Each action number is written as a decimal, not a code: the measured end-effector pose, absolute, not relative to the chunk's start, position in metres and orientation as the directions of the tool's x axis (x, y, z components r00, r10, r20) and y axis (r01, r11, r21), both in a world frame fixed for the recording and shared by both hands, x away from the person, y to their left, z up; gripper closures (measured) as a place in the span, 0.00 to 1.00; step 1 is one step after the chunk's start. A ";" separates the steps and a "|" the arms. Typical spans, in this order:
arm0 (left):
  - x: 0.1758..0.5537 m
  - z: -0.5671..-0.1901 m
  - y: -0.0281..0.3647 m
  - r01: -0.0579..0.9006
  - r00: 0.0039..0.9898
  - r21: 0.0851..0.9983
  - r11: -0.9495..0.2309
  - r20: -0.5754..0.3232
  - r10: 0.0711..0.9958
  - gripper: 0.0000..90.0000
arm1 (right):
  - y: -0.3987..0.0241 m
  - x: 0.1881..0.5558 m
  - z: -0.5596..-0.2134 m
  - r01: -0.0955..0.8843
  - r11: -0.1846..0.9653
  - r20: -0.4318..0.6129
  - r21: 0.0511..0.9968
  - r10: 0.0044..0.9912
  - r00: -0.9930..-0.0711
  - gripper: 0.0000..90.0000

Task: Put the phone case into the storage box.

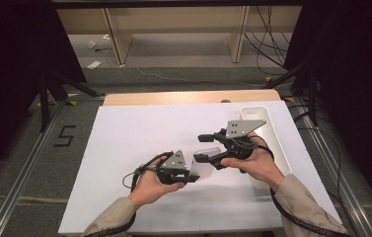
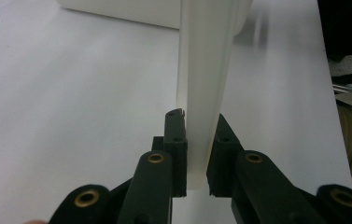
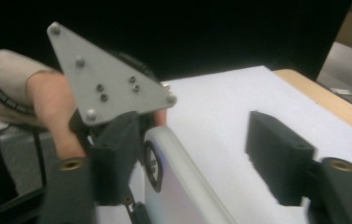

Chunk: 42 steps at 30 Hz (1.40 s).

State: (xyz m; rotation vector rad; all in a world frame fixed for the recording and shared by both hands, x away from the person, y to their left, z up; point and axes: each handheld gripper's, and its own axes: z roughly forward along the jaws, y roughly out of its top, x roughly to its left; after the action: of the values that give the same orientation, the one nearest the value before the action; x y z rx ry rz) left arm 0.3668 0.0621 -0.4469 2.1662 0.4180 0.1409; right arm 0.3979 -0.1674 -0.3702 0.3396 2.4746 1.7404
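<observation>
Left gripper [image 1: 191, 176] pinching the near end of a see-through box [image 1: 206, 159], held just above the white table [image 1: 139, 133]. Right gripper [image 1: 204, 148], at 2 o'clock from the left one, jaws wide apart around the box's other end, not pressing. Looks like a hand-over half done. Left to do: putting the box down, maybe in the tray [image 1: 276, 143] at 3 o'clock.

- Translucent white plastic container [image 1: 207, 163]: small, box-shaped, smooth-walled, with a rounded rim.
- Pose: held off the white table sheet [image 1: 139, 133], tilted, one wall edge-on in the left gripper view [image 2: 205, 88].
- Place: left of the long white plastic tray [image 1: 272, 129], near it, apart.
</observation>
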 end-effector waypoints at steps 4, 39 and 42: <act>0.367 -0.446 0.063 0.265 0.920 0.806 -0.529 -0.047 0.388 0.89 | -0.168 0.399 -0.371 0.132 0.299 0.048 0.945 0.272 -0.961 0.27; 0.373 -0.439 0.082 0.399 0.727 0.834 -0.381 -0.034 0.686 0.89 | -0.165 0.396 -0.385 0.209 0.170 0.087 0.963 0.537 -0.839 0.19; 0.373 -0.439 0.082 0.409 0.717 0.833 -0.371 -0.042 0.696 0.89 | -0.164 0.396 -0.386 0.207 0.165 0.085 0.964 0.545 -0.834 0.19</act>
State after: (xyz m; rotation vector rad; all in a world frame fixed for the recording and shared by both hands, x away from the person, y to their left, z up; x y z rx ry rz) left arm 0.3734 0.0824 -0.4390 2.0124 0.8430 0.3985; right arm 0.3958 -0.1642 -0.3860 0.7234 2.1641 1.7183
